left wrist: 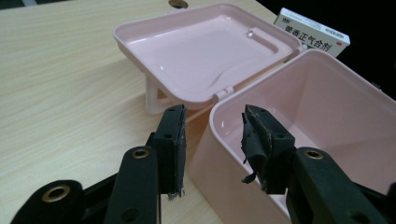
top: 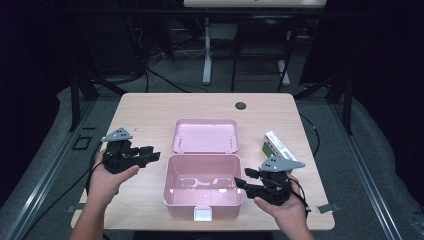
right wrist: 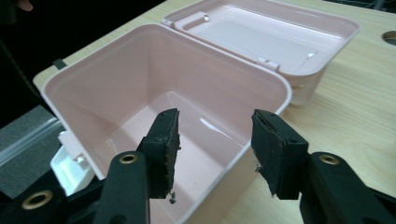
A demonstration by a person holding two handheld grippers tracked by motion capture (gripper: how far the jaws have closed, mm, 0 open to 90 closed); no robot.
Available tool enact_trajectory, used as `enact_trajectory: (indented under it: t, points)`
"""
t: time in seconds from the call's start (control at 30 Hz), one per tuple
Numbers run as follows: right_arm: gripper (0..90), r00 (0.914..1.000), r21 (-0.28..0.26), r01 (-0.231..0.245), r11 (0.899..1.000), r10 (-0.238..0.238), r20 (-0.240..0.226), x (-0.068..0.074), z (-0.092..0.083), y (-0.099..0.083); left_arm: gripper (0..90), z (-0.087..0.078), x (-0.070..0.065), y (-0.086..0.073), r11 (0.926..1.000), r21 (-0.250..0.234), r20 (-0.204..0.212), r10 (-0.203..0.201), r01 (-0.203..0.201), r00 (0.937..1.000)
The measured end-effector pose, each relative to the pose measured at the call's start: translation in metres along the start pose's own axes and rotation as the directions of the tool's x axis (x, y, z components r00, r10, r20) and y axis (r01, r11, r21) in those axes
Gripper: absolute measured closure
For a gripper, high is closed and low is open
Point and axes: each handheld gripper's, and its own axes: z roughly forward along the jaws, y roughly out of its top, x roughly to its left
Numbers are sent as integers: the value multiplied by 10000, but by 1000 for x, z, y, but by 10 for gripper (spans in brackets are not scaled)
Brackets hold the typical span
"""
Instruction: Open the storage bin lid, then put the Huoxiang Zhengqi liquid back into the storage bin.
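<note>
Both grippers are hanging wide apart, holding nothing: right gripper (right wrist: 212,149) straddling the near rim of the open pink box (top: 172,192), left gripper (left wrist: 212,140) at its corner. Closing now probably tips the box. Carton (top: 277,146) is waiting further back.

A glossy pink plastic storage box (top: 202,186) with rounded corners stands open and empty at the middle of the light wooden counter (top: 150,107), a white latch (top: 202,214) on its near wall. Its hinged pink lid (top: 205,135) is swung fully back behind it, inner face up, roughly level and held off the counter. A small white-and-green cardboard medicine carton (top: 276,145) with printed characters lies flat on the counter, near the box's right side and apart from it.
</note>
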Motion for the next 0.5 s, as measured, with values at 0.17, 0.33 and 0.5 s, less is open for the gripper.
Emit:
enact_trajectory:
  t: [0.17, 0.33, 0.5]
  points:
    - [471, 9996, 92, 227, 9997, -228, 157, -2, 0, 7, 601, -2, 2, -3, 9990, 437, 50, -52, 49, 10000]
    - [469, 9977, 369, 415, 9985, -434, 521, -3, 0, 17, 555, -9, 0, -2, 9990, 438, 441, 104, -123, 9990]
    - [453, 9926, 473, 701, 9964, -744, 957, -2, 4, 29, 511, -11, -3, 1, 9979, 574, 483, 288, -316, 9984]
